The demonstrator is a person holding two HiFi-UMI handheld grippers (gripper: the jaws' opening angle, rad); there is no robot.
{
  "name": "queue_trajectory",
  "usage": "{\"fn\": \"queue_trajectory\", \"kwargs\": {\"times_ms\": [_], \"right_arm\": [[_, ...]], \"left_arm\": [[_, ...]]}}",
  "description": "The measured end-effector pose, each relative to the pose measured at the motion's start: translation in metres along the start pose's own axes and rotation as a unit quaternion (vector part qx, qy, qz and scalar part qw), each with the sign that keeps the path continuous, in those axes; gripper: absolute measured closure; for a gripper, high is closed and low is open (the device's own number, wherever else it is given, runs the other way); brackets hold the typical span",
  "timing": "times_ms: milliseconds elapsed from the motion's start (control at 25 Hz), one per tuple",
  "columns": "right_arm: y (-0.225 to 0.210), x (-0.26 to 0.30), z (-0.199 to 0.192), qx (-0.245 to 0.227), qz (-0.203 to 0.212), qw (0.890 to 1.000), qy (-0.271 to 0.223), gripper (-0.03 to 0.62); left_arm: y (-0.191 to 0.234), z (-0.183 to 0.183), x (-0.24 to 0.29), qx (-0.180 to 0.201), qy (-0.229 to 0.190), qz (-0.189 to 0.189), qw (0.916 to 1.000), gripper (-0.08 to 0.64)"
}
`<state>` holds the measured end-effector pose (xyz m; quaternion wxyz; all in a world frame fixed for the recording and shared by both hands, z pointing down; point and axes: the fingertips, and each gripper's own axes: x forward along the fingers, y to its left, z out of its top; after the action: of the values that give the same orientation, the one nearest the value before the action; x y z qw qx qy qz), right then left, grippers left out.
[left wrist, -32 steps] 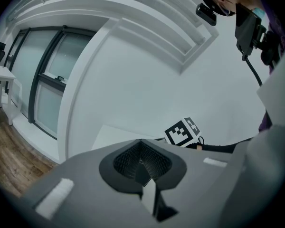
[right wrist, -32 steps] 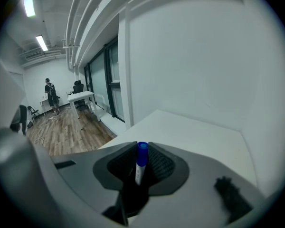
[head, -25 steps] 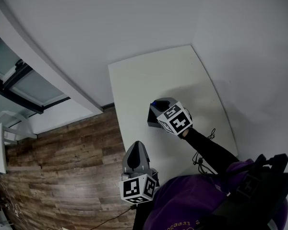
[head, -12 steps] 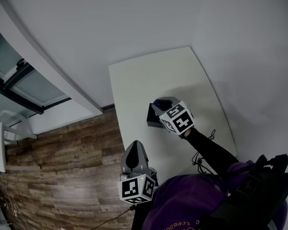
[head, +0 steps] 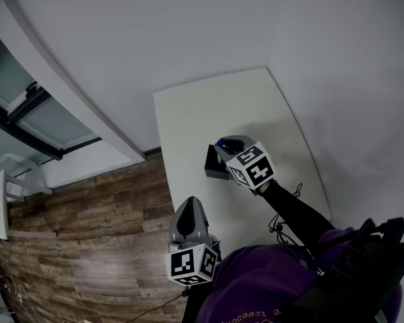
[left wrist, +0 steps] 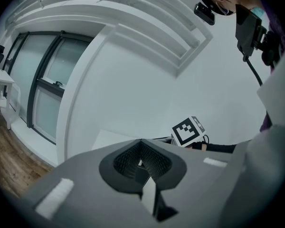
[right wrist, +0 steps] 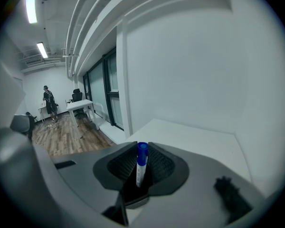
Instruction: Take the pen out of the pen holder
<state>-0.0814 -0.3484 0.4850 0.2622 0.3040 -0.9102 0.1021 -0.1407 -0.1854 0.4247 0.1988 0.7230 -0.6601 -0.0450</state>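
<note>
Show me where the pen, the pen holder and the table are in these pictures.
pen [right wrist: 142, 152]: right gripper view, on its blue cap.
pen holder [head: 213, 169]: head view, on its black body.
table [head: 215, 110]: head view, on its bare white top.

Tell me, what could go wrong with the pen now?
The right tool pinches the pen near its blue cap; it might slip or tilt. The left tool hangs off to the side, so nothing steadies the pen holder; it could tip if the pen catches.
</note>
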Motion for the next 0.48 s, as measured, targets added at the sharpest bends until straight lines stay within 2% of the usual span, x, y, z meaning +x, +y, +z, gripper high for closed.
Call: {"fn": "queue_trajectory", "kwargs": {"times_ms": [480], "right_arm": [[-0.002, -0.019, 0.01, 0.013, -0.004, 1.0, -0.025, 0.515]], "left_arm": [[-0.01, 0.003, -0.006, 0.006, 0.001, -0.006, 1.0, 0.554]]}}
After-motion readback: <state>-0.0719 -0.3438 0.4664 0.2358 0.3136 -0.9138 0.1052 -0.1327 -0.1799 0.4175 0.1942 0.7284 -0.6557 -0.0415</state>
